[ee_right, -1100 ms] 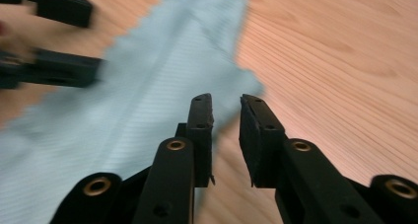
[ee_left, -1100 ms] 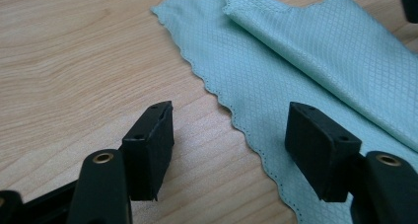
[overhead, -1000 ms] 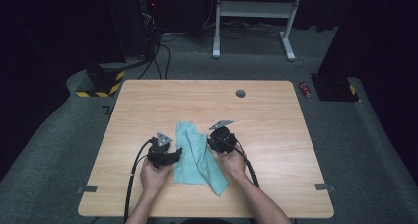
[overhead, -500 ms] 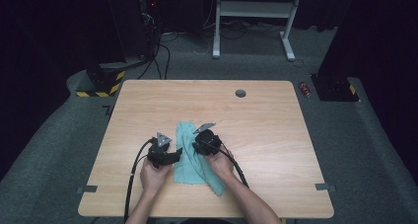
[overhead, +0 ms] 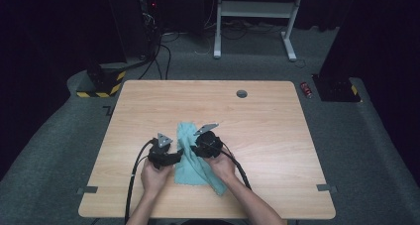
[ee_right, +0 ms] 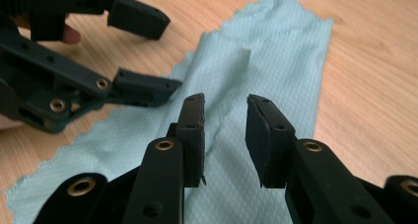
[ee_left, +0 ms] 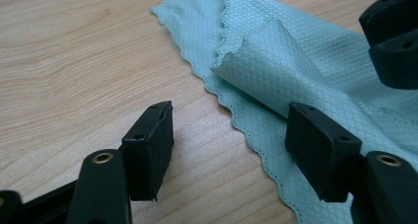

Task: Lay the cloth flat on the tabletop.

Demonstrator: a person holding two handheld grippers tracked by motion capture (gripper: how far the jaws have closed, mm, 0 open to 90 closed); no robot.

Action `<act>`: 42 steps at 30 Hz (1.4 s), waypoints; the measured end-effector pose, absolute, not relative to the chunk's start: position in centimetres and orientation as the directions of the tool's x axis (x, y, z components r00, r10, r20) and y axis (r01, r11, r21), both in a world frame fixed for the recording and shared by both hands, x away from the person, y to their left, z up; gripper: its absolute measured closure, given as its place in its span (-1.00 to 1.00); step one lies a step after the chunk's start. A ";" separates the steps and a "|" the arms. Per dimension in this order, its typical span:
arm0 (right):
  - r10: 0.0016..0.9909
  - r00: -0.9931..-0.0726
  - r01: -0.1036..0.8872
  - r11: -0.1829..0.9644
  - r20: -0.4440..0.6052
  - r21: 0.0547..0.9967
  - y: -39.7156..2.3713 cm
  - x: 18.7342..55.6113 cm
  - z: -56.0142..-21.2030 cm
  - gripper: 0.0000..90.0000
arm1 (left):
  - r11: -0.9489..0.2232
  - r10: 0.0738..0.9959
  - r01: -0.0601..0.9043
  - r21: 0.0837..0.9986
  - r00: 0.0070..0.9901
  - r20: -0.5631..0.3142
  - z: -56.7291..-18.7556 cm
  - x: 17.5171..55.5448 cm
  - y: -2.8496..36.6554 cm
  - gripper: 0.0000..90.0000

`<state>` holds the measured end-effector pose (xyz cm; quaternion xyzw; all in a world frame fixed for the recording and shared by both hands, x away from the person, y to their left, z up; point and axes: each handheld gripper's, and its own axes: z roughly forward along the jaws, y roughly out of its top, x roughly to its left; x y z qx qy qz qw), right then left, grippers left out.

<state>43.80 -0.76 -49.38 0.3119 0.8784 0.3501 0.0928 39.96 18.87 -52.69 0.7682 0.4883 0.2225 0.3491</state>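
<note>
Seemingly half-folded, the cloth (overhead: 190, 153) at lower centre lies on the table (overhead: 277, 136), left claw (ee_left: 231, 145) wide, right claw (ee_right: 224, 135) just opening, both empty.

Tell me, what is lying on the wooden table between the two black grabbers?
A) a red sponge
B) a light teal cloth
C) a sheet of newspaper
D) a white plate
B: a light teal cloth with a scalloped edge lies folded on the table, between the left gripper and the right gripper.
</note>
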 end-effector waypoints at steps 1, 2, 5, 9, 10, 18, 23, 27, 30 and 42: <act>0.612 -0.790 0.481 0.566 0.050 0.670 -0.8 43.9 -49.5 0.53 | -0.280 0.905 0.596 0.753 0.425 0.000 -52.7 40.0 18.9 -0.22; 0.615 -0.787 0.485 0.565 0.051 0.667 -0.6 43.9 -49.7 0.53 | -0.279 0.906 0.595 0.754 0.424 0.001 -52.7 40.0 18.9 -0.22; 0.620 -0.781 0.508 0.565 0.072 0.650 0.1 44.1 -50.4 0.61 | -0.280 0.906 0.595 0.753 0.424 0.002 -52.7 40.0 18.9 -0.22; 0.611 -0.790 0.498 0.582 0.058 0.643 0.7 44.1 -50.7 0.71 | -0.280 0.906 0.595 0.753 0.424 0.001 -52.7 40.0 18.9 -0.22; 0.608 -0.793 0.495 0.594 0.050 0.634 0.9 44.0 -50.9 0.76 | -0.280 0.906 0.595 0.753 0.424 0.001 -52.7 40.0 18.9 -0.22; 0.604 -0.797 0.480 0.609 0.024 0.631 1.0 44.0 -51.0 1.00 | -0.280 0.906 0.595 0.754 0.424 0.001 -52.7 40.0 18.9 -0.22; 0.599 -0.801 0.468 0.601 0.023 0.648 0.6 43.9 -50.5 1.00 | -0.279 0.906 0.595 0.754 0.424 0.001 -52.7 40.0 18.9 -0.22; 0.610 -0.792 0.462 0.576 0.021 0.674 -0.6 43.9 -49.4 1.00 | -0.279 0.906 0.595 0.754 0.424 0.001 -52.7 40.0 18.9 -0.22; 0.624 -0.781 0.460 0.563 0.012 0.687 -1.7 44.2 -48.9 1.00 | -0.281 0.905 0.595 0.753 0.425 0.002 -52.7 40.0 18.9 -0.22; 0.762 -0.647 0.545 0.471 -0.009 0.694 -9.5 47.6 -48.0 1.00 | -0.279 0.906 0.595 0.754 0.423 0.002 -52.7 40.0 18.9 -0.22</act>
